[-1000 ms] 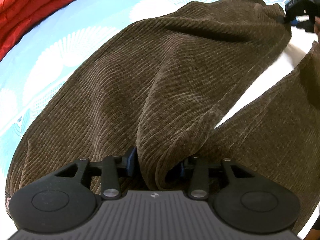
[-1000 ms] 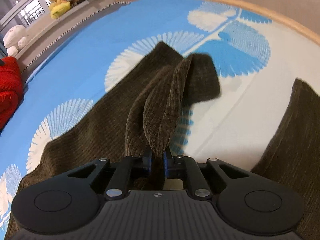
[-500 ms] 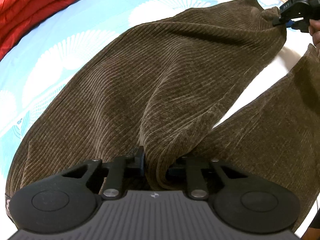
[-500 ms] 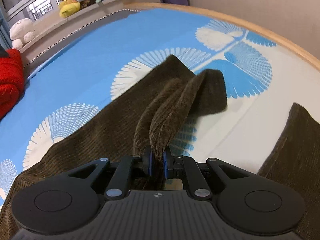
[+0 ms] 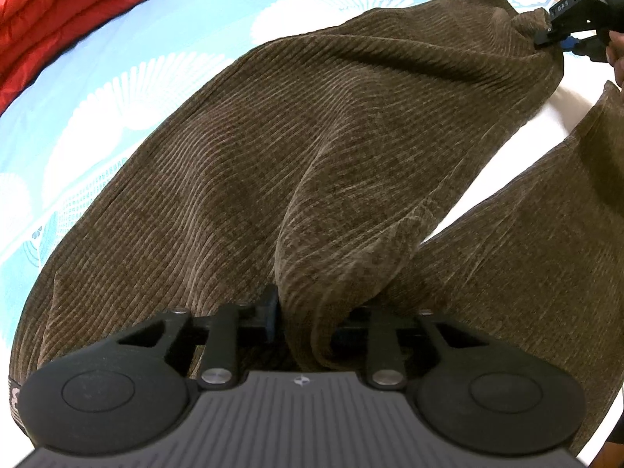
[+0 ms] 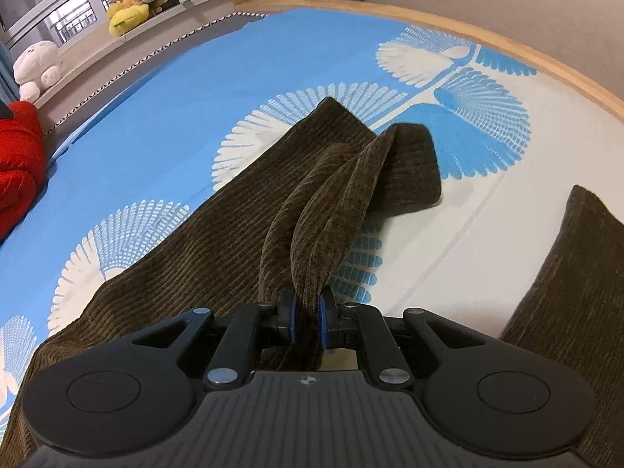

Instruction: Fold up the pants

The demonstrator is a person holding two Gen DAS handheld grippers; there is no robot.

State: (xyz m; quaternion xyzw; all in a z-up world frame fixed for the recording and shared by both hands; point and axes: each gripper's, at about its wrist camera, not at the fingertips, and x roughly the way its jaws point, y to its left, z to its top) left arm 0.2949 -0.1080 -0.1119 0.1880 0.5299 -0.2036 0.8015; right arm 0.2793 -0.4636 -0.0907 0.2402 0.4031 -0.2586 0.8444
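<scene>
Pants (image 5: 312, 148): dark brown corduroy, ribbed. Spread on blue/white bedsheet (image 6: 156, 124), legs apart w/ sheet showing btwn them. One leg bunched into a ridge fold at crotch end, pinched in my left jaws; its hem end gathered, lifted, folded over, in my right jaws. Other leg lies flat.

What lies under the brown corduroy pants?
The blue-and-white patterned bedsheet shows around the pants. Whatever lies directly beneath them is covered by the fabric.
</scene>
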